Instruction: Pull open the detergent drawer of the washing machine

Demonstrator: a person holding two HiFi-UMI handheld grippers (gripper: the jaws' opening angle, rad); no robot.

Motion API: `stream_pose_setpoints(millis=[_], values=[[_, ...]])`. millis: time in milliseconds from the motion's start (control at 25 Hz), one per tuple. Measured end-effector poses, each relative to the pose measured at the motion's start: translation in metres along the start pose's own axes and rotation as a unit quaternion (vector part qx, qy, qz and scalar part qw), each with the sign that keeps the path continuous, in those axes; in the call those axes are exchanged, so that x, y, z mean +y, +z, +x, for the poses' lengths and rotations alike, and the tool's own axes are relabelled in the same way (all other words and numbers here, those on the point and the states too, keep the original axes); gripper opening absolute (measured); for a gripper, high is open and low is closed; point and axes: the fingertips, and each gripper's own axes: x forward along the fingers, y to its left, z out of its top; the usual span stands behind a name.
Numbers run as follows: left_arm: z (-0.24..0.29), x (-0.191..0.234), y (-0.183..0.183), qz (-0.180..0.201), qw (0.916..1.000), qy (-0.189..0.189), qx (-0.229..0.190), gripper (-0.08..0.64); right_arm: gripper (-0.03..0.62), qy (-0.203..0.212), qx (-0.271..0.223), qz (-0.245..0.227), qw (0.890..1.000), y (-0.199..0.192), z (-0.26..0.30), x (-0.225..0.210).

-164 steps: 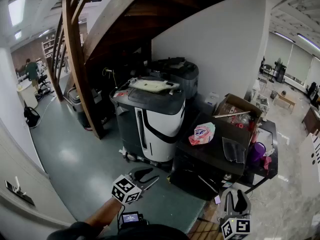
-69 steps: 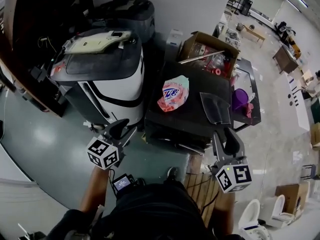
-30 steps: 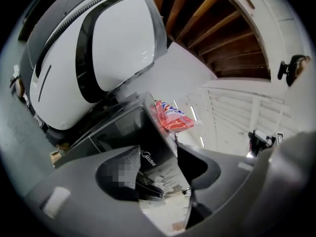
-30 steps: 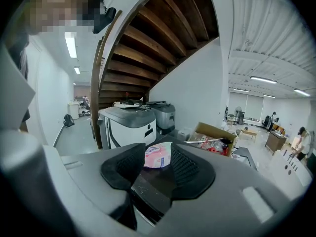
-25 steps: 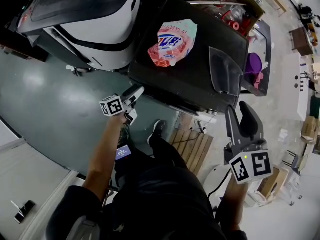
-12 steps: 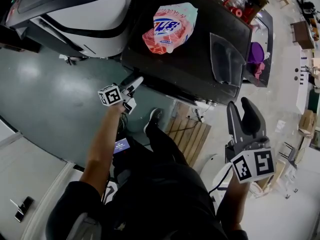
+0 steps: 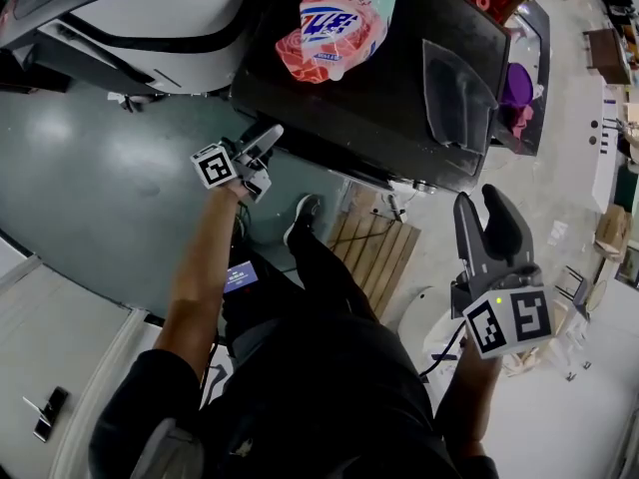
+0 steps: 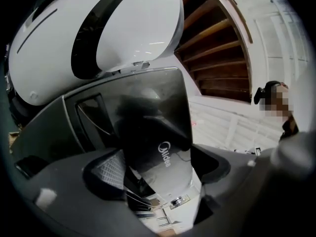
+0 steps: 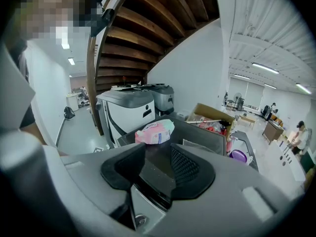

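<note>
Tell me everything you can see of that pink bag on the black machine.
The pink bag is a soft, plump plastic pouch, pink-red with a pale green end and a white panel with blue print, too small to read. It lies flat on the dark top of the washing machine, towards the left in the head view; nothing else touches it.

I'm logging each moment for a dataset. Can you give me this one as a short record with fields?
washing machine: black top, pink detergent bag lying on it
left hand-held gripper: at the machine's front edge, jaws have just been opening, Midea-marked panel shows between them, not gripped
right hand-held gripper: clear of the machine, open, empty
progress: no drawer seen pulled out
</note>
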Motion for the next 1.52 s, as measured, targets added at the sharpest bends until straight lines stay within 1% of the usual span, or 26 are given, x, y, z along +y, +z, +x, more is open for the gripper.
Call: stream_pose_setpoints(millis=[80,120,280,360,400,560,760,920,1120,1200,1320,1400,1520], values=[[-0.001,0.002,0.001,-0.002,0.9999,-0.005,-0.009,0.431,0.158,0.001,0.008,0.006,1.000,-0.006,0.002,0.001],[-0.002,0.003,0.002,-0.009,0.9998,-0.007,-0.014,0.428,0.158,0.002,0.011,0.009,1.000,-0.008,0.003,0.002],[-0.005,0.004,0.007,-0.065,0.9964,-0.020,-0.050,0.419,0.158,0.000,0.022,0.014,1.000,-0.017,0.002,0.004],[-0.010,0.001,0.006,-0.079,0.9946,-0.026,-0.062,0.416,0.158,-0.007,0.030,0.019,0.999,-0.024,-0.002,0.002],[-0.017,-0.002,0.003,-0.083,0.9941,-0.029,-0.063,0.386,0.158,-0.011,0.034,0.023,0.999,-0.028,-0.004,-0.001],[-0.052,-0.019,-0.017,-0.088,0.9945,-0.037,-0.045,0.380,0.158,-0.026,0.039,0.037,0.998,-0.037,-0.006,-0.011],[-0.079,-0.033,-0.034,-0.102,0.9938,-0.033,-0.029,0.379,0.158,-0.019,0.034,0.044,0.998,-0.036,-0.003,-0.003],[-0.089,-0.040,-0.038,-0.106,0.9931,-0.035,-0.036,0.376,0.158,-0.014,0.037,0.046,0.998,-0.039,0.001,0.004],[-0.100,-0.044,-0.042,-0.122,0.9899,-0.036,-0.063,0.373,0.158,-0.006,0.046,0.051,0.998,-0.045,0.008,0.016],[-0.111,-0.048,-0.046,-0.125,0.9891,-0.036,-0.068,0.353,0.158,-0.002,0.047,0.052,0.998,-0.046,0.011,0.023],[-0.126,-0.061,-0.055,-0.128,0.9891,-0.048,-0.053,0.334,0.158,-0.002,0.048,0.053,0.997,-0.047,0.010,0.030],[-0.131,-0.065,-0.059,-0.132,0.9891,-0.056,-0.034,0.348,0.158,-0.003,0.048,0.054,0.997,-0.046,0.009,0.034],[-0.127,-0.059,-0.064,-0.112,0.9930,-0.036,0.010,0.353,0.158,-0.002,0.039,0.054,0.998,-0.040,0.007,0.040]])
